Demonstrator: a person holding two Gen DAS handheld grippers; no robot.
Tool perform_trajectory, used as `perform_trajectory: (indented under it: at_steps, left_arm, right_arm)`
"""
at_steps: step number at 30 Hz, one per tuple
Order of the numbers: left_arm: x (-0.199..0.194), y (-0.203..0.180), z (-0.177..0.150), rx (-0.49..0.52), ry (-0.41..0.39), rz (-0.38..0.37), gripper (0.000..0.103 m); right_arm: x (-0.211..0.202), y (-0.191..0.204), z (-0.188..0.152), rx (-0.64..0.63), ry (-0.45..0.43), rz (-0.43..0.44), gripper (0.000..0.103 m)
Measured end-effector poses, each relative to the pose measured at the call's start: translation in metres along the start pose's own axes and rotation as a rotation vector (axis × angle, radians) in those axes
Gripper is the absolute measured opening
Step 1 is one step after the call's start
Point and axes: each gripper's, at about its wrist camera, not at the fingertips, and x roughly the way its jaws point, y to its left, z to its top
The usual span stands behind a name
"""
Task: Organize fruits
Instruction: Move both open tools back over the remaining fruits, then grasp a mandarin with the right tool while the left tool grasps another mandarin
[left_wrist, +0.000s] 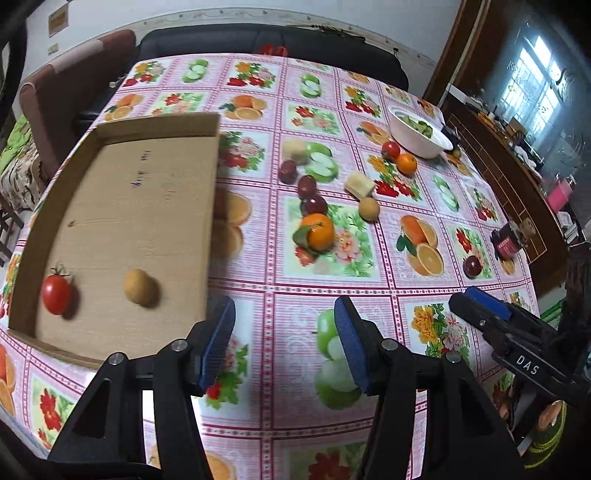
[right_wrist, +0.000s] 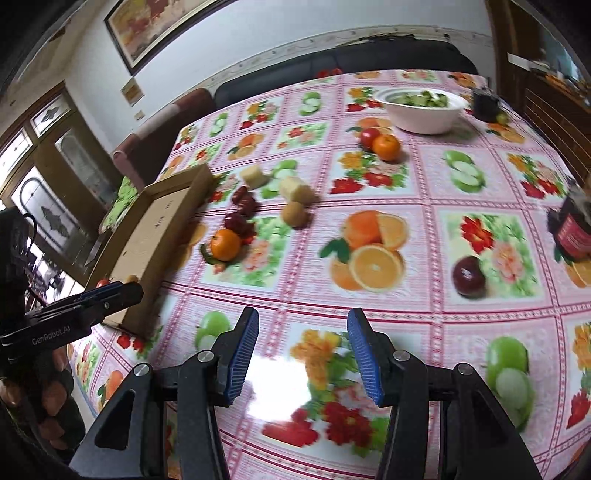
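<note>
Pink fruit-print tablecloth (left_wrist: 258, 273) spans the table; my cardboard tray (left_wrist: 122, 221) sits at its left w/ a tomato (left_wrist: 55, 295) & a tan round fruit (left_wrist: 139, 287) inside. Loose fruit lies nearby on the cloth: orange (left_wrist: 317, 230), dark plums (left_wrist: 313, 205). My left tongs (left_wrist: 284, 341) hover spread, nothing between them; right tongs (right_wrist: 301, 354) likewise spread, empty.

A red tomato (left_wrist: 55, 295) and a round brown fruit (left_wrist: 139, 287) lie in the cardboard box (left_wrist: 122, 221). An orange (left_wrist: 317, 230) and dark red fruits (left_wrist: 307, 186) lie to its right.
</note>
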Motion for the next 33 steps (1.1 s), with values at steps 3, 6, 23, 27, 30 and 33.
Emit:
perform_trajectory:
  at_steps: [3,6,23,27,30,33]
  left_arm:
    - [0.007,-0.006,0.002,0.005,0.011,-0.006,0.054]
    - [0.015,-0.013,0.005,0.016,0.017,-0.012,0.054]
    - [0.082,-0.020,0.049,-0.015,0.056,-0.002,0.054]
    - [0.093,-0.020,0.056,-0.014,0.062,-0.003,0.054]
    - [0.097,-0.022,0.056,-0.005,0.057,-0.005,0.054]
    - [0.098,-0.025,0.054,0.024,0.043,0.000,0.054]
  right_arm:
    - [-0.003,-0.012,0.000,0.020,-0.011,-0.016,0.052]
    - [-0.003,-0.019,0.005,0.030,-0.023,-0.030,0.052]
    - [0.092,-0.082,0.135,0.015,-0.115,-0.154,0.052]
    - [0.111,-0.092,0.155,0.064,-0.084,-0.101,0.052]
    - [0.113,-0.080,0.168,0.010,-0.105,-0.168,0.054]
    - [0.125,-0.074,0.173,-0.013,-0.060,-0.200,0.052]
